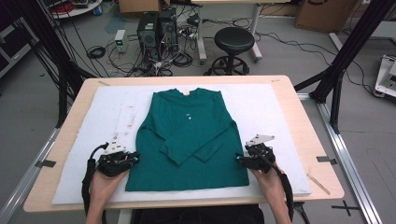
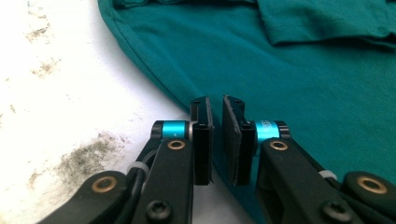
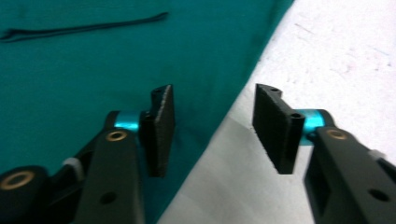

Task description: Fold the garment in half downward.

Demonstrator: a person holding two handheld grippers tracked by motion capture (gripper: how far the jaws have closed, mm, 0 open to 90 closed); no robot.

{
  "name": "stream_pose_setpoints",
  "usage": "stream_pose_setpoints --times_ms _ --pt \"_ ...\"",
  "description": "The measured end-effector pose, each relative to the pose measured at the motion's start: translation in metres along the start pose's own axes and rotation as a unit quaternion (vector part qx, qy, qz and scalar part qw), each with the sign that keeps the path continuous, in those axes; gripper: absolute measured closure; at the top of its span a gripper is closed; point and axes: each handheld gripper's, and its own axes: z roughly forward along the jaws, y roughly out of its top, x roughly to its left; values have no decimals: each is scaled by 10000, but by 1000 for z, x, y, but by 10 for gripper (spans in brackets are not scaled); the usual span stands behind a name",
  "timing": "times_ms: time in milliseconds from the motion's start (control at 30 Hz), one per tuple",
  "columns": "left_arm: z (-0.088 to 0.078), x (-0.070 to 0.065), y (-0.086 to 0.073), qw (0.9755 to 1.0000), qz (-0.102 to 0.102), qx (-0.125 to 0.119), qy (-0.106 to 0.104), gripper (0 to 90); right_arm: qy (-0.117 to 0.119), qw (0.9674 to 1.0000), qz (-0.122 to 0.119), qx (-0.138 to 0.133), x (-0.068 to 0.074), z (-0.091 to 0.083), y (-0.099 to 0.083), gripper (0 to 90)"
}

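Note:
A green long-sleeved shirt (image 1: 191, 135) lies flat on the white mat (image 1: 116, 102), collar at the far side and both sleeves folded across its front. My left gripper (image 1: 135, 157) is at the shirt's lower left edge. In the left gripper view its jaws (image 2: 217, 101) stand nearly together, pinching the shirt's (image 2: 303, 70) hem edge in a thin slit. My right gripper (image 1: 238, 159) is at the lower right edge. In the right gripper view it (image 3: 212, 93) straddles the border of shirt (image 3: 93, 60) and mat (image 3: 336, 60), jaws apart and pads clear of the cloth.
The mat covers most of a light wooden table (image 1: 299, 121); stains mark its left part (image 2: 84, 158). Beyond the far edge stand a black stool (image 1: 233, 42), computer towers (image 1: 156, 28) and loose cables on the floor. Black frame posts rise at both sides.

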Motion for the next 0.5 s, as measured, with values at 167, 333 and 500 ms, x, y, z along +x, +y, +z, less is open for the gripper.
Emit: stream_pose_setpoints --times_ms 167,333,500 --pt "0 1 -1 10000 22 -12 -17 830 130 9999 66 20 1 1 1 589" --pt "0 0 -1 10000 2 -57 -24 834 330 9993 175 -58 -1 2 -1 672" --pt "0 0 -1 10000 53 -41 -47 854 484 9981 297 -221 -6 3 -5 774"
